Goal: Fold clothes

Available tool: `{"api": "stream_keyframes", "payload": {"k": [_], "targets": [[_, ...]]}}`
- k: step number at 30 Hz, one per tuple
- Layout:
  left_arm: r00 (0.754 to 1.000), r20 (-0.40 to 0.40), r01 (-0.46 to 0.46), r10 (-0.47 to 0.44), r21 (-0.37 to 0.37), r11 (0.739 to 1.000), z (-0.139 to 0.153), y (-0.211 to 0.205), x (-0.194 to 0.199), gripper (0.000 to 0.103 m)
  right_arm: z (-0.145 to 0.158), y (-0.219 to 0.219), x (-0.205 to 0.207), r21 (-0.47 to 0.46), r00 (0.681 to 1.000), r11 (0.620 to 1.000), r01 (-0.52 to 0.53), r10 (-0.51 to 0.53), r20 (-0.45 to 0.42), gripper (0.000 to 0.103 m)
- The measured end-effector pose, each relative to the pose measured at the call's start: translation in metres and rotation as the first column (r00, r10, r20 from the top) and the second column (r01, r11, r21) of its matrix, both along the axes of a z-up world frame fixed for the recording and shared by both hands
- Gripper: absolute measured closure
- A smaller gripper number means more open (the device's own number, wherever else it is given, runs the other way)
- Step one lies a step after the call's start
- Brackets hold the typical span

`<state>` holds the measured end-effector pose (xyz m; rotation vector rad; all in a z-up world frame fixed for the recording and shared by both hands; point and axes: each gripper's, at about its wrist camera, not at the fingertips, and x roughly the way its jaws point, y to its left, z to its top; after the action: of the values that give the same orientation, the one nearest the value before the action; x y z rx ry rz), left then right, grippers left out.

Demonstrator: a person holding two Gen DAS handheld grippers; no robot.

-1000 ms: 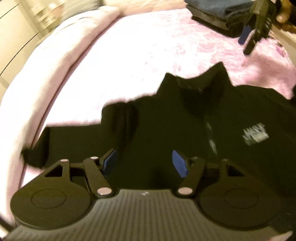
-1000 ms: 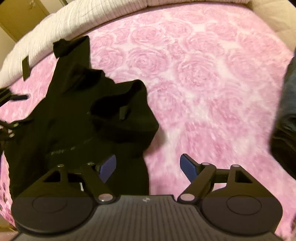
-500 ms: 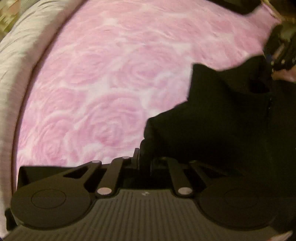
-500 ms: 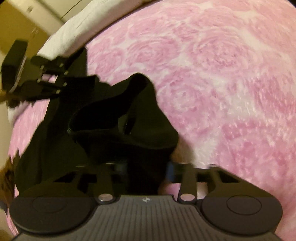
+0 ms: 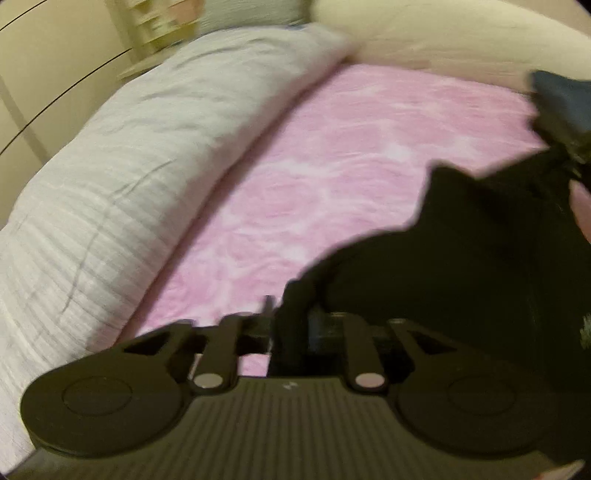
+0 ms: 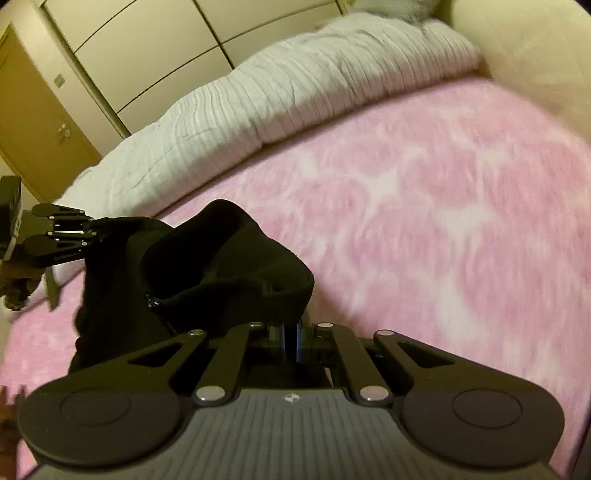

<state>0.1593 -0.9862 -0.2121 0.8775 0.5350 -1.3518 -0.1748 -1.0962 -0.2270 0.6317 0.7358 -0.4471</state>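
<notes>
A black zip-up jacket [image 5: 461, 280] with a hood [image 6: 221, 254] hangs lifted over the pink rose-patterned bedspread [image 5: 332, 177]. My left gripper [image 5: 291, 332] is shut on the jacket's edge, which bunches between its jaws. My right gripper [image 6: 290, 341] is shut on the jacket's edge just below the hood. The left gripper also shows in the right wrist view [image 6: 66, 240] at the far left, holding the other side of the jacket. The jacket's lower part is out of view.
A white ribbed duvet [image 6: 295, 88] is rolled along the far side of the bed. A cream pillow [image 5: 443, 33] lies at the head. Folded dark clothes [image 5: 565, 103] sit at the right edge. Wardrobe doors [image 6: 147, 48] stand behind.
Both grippers were open above the flat jacket a second ago. They closed on its upper edge at each side and have lifted it off the bedspread, and the views have tilted up.
</notes>
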Motion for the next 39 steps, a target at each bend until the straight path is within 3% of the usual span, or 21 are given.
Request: {"api": "stream_keyframes", "payload": {"k": [1, 3, 8, 12, 18, 22, 28, 32, 36, 39], "targets": [[0.999, 0.004, -0.044, 0.044, -0.004, 0.999, -0.007, -0.008, 0.002, 0.062, -0.006, -0.009, 0.011, -0.006, 1.000, 1.000, -0.007, 0.007, -0.024, 0.082], [0.994, -0.021, -0.109, 0.108, -0.043, 0.993, -0.013, -0.008, 0.007, 0.063, -0.014, -0.020, 0.021, -0.045, 0.998, 0.999, 0.017, -0.019, -0.055, 0.061], [0.986, -0.034, -0.164, 0.162, -0.059, 0.985, -0.016, 0.040, 0.013, 0.055, -0.010, -0.009, -0.004, -0.067, 0.997, 0.995, 0.070, -0.072, -0.016, 0.057], [0.970, -0.030, -0.243, 0.243, 0.008, 0.970, -0.018, 0.111, 0.018, 0.049, -0.010, 0.026, -0.038, -0.048, 0.997, 0.997, 0.061, -0.063, -0.045, 0.045], [0.921, 0.004, -0.383, 0.389, 0.188, 0.905, -0.036, 0.238, 0.023, 0.046, -0.010, 0.106, -0.095, 0.073, 0.995, 0.994, 0.080, -0.075, -0.067, 0.045], [0.902, 0.027, -0.423, 0.432, 0.267, 0.866, -0.044, 0.317, 0.011, 0.043, -0.009, 0.154, -0.142, 0.072, 0.983, 0.993, 0.095, -0.082, -0.163, 0.044], [0.846, 0.001, -0.504, 0.533, 0.325, 0.800, -0.065, 0.404, -0.005, 0.041, 0.004, 0.190, -0.240, 0.026, 0.918, 0.959, 0.283, -0.263, -0.295, 0.042], [0.863, -0.030, -0.473, 0.504, 0.299, 0.829, -0.058, 0.419, -0.019, 0.041, 0.007, 0.226, -0.294, 0.070, 0.834, 0.863, 0.500, -0.458, -0.306, 0.036], [0.879, -0.060, -0.441, 0.472, 0.273, 0.855, -0.051, 0.433, -0.032, 0.041, 0.008, 0.273, -0.323, 0.132, 0.777, 0.776, 0.616, -0.572, -0.263, 0.032], [0.901, -0.071, -0.402, 0.429, 0.240, 0.884, -0.037, 0.437, -0.048, 0.041, 0.011, 0.306, -0.332, 0.167, 0.752, 0.734, 0.658, -0.626, -0.209, 0.027]]}}
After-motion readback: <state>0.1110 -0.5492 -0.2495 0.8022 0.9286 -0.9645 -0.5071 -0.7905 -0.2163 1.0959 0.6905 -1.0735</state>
